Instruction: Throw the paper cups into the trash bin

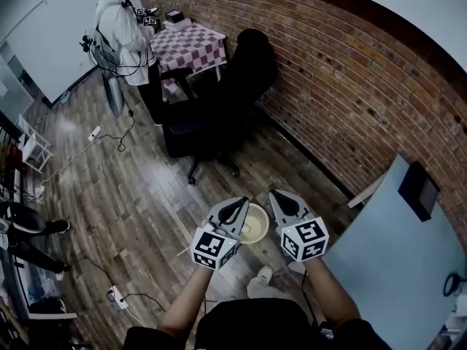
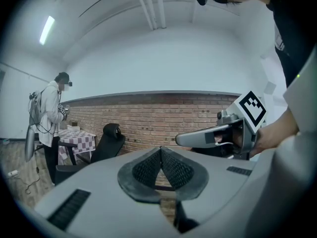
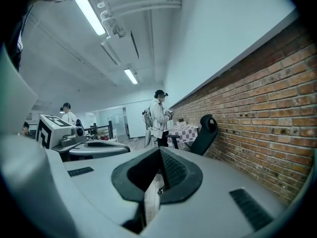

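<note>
In the head view a round cream trash bin (image 1: 257, 224) stands on the wooden floor, seen between my two raised grippers. No paper cup shows in any view. My left gripper (image 1: 237, 203) is to the bin's left, its jaws shut and empty; the left gripper view shows the pads (image 2: 148, 168) meeting at the tip of the left gripper (image 2: 161, 150). My right gripper (image 1: 280, 195) is to the bin's right. In its own view the right gripper (image 3: 159, 151) has its tips together with nothing between them. Both point roughly level toward the brick wall (image 1: 350, 86).
A pale blue table (image 1: 394, 261) with a black object (image 1: 418, 189) is at the right. A black office chair (image 1: 219, 108) stands ahead. Farther off, a person (image 1: 120, 28) stands by a checked table (image 1: 191, 46). Cables and a power strip (image 1: 117, 297) lie on the floor at the left.
</note>
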